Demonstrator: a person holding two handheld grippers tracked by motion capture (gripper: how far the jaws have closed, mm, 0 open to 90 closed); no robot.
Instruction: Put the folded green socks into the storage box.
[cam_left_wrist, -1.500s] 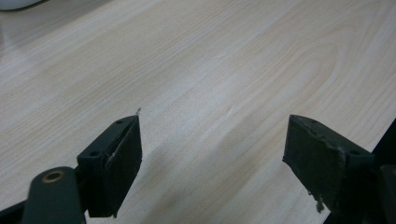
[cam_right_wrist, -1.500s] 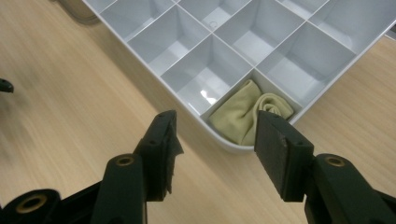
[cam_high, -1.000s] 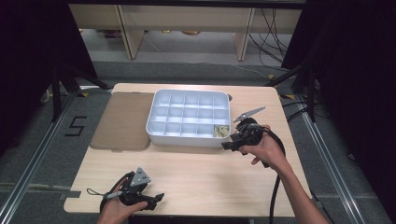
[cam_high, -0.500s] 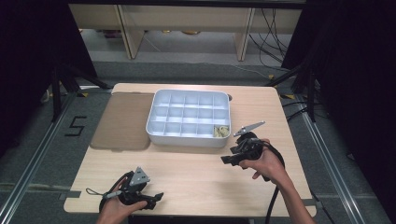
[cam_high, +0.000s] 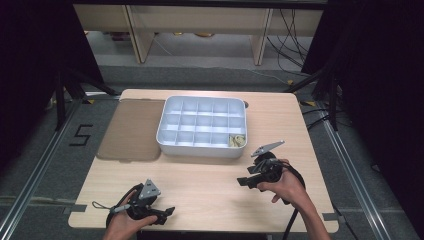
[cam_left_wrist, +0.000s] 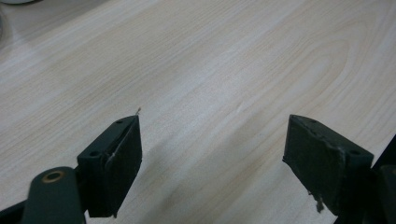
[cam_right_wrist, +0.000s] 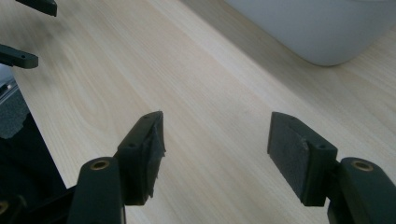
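Right tongs (cam_high: 245, 182): we see the jaws wide, nothing between them; they have just been opening, low over the surface (cam_high: 210, 175).
Left tongs (cam_high: 167, 212): jaws wide, empty, at 7 o'clock.
Tray (cam_high: 200, 149): white, compartmented, at 11 o'clock of the right tongs.
Contents: small pale pieces (cam_high: 236, 140) in its near-right compartment.

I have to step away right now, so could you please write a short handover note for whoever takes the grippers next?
Left gripper: open, empty, low over the near left of the table.
Right gripper: jaws just opening, nothing between them, over the near right, in front of the white divided tray.
Things: small yellowish pieces lie in the tray's near right compartment; the other compartments look empty. Brown lid lies flat left of the tray.
Done: pieces are in the tray.
Left: probably fit the lid.
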